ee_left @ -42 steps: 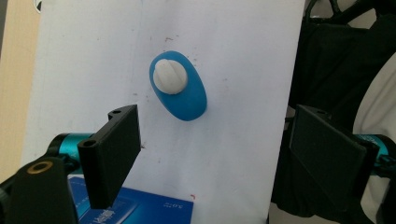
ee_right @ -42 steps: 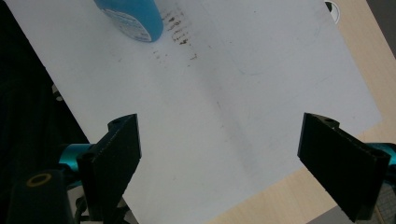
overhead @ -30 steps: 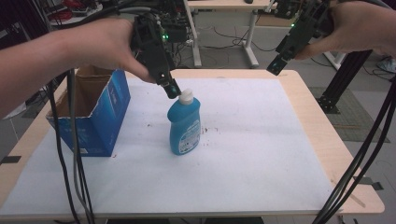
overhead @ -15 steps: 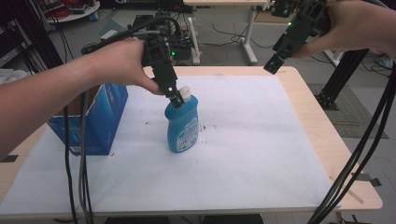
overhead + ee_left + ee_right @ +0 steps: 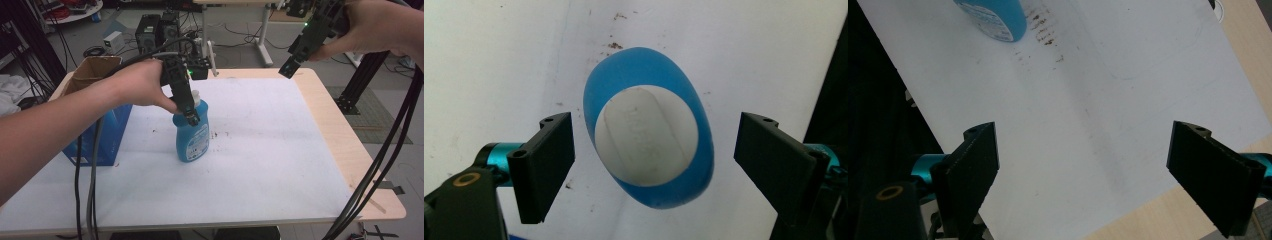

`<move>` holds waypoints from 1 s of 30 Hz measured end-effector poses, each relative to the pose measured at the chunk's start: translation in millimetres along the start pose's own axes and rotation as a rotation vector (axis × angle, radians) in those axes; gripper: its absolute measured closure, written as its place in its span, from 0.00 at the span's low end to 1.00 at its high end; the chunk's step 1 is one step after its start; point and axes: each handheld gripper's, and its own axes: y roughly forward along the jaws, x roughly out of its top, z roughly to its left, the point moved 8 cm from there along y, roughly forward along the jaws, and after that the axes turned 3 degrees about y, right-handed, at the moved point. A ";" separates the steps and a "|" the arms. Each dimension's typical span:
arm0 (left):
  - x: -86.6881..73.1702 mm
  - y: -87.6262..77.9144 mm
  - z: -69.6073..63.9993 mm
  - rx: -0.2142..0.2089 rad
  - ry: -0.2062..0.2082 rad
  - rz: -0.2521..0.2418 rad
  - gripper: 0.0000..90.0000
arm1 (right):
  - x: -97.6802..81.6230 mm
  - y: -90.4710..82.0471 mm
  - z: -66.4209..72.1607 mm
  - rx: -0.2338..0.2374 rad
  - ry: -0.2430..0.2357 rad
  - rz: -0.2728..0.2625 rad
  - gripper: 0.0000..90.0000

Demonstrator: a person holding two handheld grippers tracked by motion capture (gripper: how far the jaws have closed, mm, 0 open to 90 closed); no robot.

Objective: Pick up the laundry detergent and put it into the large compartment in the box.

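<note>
A blue dish-soap bottle (image 5: 191, 137) with a white cap stands upright on the white table cover. My left gripper (image 5: 190, 116) points down right over its top. In the left gripper view the bottle (image 5: 649, 130) is seen from above, white cap centred between the two open jaws, which do not touch it. My right gripper (image 5: 290, 67) hangs high above the table's far right edge, open and empty. In the right gripper view (image 5: 1083, 170) the bottle's base (image 5: 993, 17) shows at the top left, far off.
An open blue cardboard box (image 5: 100, 117) stands at the table's left side, beside my left forearm. The white cover (image 5: 260, 165) lies over a wooden table (image 5: 345, 140). Cables trail from both grippers. Equipment and desk legs stand beyond the far edge.
My left gripper has come down and a little toward me, from beside the cap to straddling the bottle's top. The right gripper has stayed high at the far right.
</note>
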 end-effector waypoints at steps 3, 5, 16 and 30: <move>-0.3 3.0 0.8 0.000 -0.005 0.004 0.18 | -0.6 0.1 0.1 0.000 -0.002 0.001 0.14; -0.8 6.0 1.8 0.005 -0.008 0.011 0.18 | -0.7 0.1 0.3 0.000 -0.002 0.000 0.14; -2.3 22.4 3.9 0.010 -0.005 0.040 0.18 | -0.1 1.8 1.4 0.003 -0.007 -0.001 0.14; -1.0 30.4 5.1 0.004 -0.017 0.056 0.18 | -2.7 3.9 -0.2 0.007 0.002 0.003 0.14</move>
